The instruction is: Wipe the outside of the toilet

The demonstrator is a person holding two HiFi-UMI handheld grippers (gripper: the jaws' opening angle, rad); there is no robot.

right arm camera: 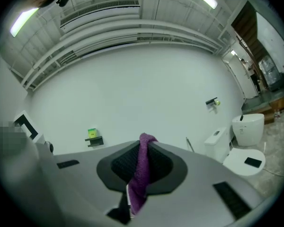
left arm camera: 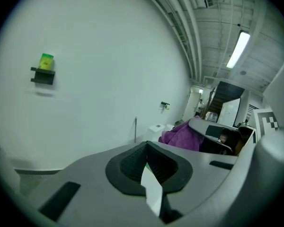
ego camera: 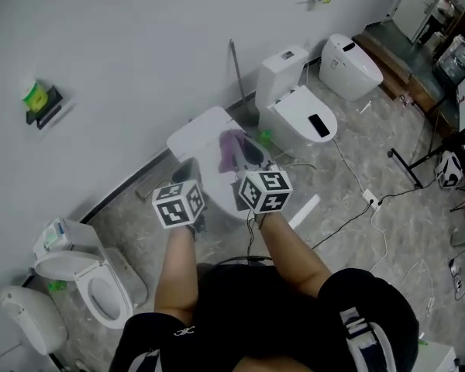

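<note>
In the head view a white toilet [ego camera: 204,136] stands against the wall below both grippers. My right gripper [ego camera: 252,155] is shut on a purple cloth [ego camera: 232,147] that hangs over the toilet. The right gripper view shows the cloth [right arm camera: 143,169] pinched between the black pads and draped over the tips of the right gripper [right arm camera: 144,150]. My left gripper [ego camera: 186,170] is beside it on the left, raised above the toilet. Its jaws [left arm camera: 146,151] stand shut with only a thin white sliver between the pads. The left gripper view also catches the purple cloth [left arm camera: 181,137] at right.
More toilets line the wall: one with a black item on its lid [ego camera: 298,108], another farther right [ego camera: 349,64], and an open-seat one at lower left [ego camera: 93,285]. A green item sits on a black wall shelf [ego camera: 40,99]. Cables and a power strip [ego camera: 370,200] lie on the floor.
</note>
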